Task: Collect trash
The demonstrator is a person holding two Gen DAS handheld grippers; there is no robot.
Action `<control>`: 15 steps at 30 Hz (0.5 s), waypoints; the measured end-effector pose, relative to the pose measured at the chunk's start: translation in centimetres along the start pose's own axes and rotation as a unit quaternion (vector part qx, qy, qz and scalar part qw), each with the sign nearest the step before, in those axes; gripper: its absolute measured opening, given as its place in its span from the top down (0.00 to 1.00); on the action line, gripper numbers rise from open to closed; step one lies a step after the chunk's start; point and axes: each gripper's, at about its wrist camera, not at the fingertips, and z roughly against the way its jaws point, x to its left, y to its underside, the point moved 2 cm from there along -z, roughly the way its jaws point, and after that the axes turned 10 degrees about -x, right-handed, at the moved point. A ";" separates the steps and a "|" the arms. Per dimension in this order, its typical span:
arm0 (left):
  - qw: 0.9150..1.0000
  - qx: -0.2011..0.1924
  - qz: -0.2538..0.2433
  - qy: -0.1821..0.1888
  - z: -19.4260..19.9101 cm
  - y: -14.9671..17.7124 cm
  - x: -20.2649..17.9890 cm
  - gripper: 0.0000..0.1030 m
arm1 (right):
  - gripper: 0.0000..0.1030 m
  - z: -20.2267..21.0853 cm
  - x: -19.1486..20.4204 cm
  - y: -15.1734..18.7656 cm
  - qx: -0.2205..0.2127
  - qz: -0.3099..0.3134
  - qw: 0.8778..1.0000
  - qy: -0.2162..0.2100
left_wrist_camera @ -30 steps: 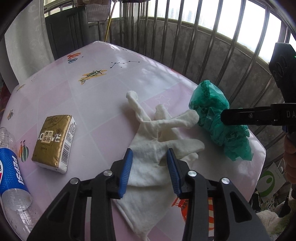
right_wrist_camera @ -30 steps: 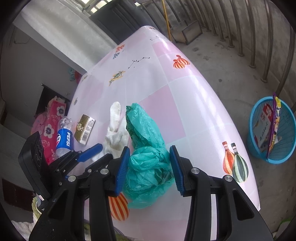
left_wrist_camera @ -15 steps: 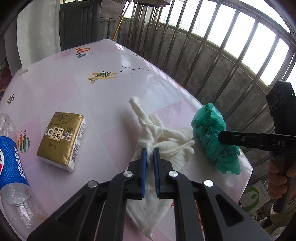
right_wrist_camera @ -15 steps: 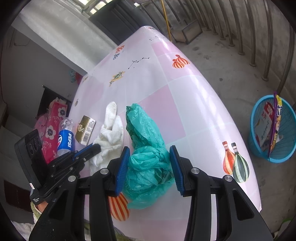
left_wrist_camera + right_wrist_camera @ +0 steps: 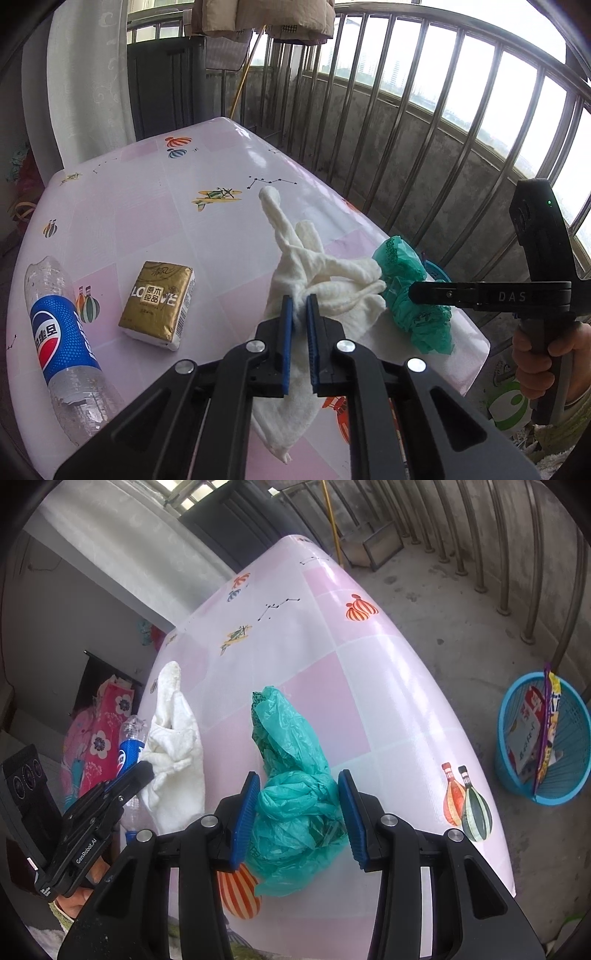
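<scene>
My left gripper (image 5: pixel 299 306) is shut on a white cloth glove (image 5: pixel 317 273) and holds it bunched and lifted off the pink table (image 5: pixel 147 206); the glove also shows in the right wrist view (image 5: pixel 173 738). A crumpled green plastic bag (image 5: pixel 295 790) lies near the table's right edge, also in the left wrist view (image 5: pixel 402 269). My right gripper (image 5: pixel 299 808) is open, with its blue pads on either side of the bag, apart from it. A Pepsi bottle (image 5: pixel 62 339) and a gold tissue pack (image 5: pixel 159 302) lie on the table to the left.
A blue basket (image 5: pixel 539 738) with wrappers inside stands on the floor to the right of the table. A metal railing (image 5: pixel 443 110) runs behind the table. Red flowered fabric (image 5: pixel 96 738) lies beyond the table's left side.
My left gripper closed on the white glove and lifted it up and back. The right gripper stayed open around the green bag.
</scene>
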 end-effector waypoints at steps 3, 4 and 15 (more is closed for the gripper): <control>1.000 -0.010 -0.010 -0.005 0.7 -0.3 -0.3 0.93 | 0.61 0.3 -0.1 -0.1 -0.004 -0.003 1.000 -0.004; 1.000 -0.014 -0.014 -0.007 0.9 -0.4 -0.3 0.93 | 0.61 0.4 -0.1 -0.2 -0.005 -0.004 1.000 -0.006; 0.999 -0.035 -0.032 -0.016 2.3 -0.9 -0.9 0.93 | 0.61 1.9 0.4 -0.1 -0.024 -0.007 1.000 -0.016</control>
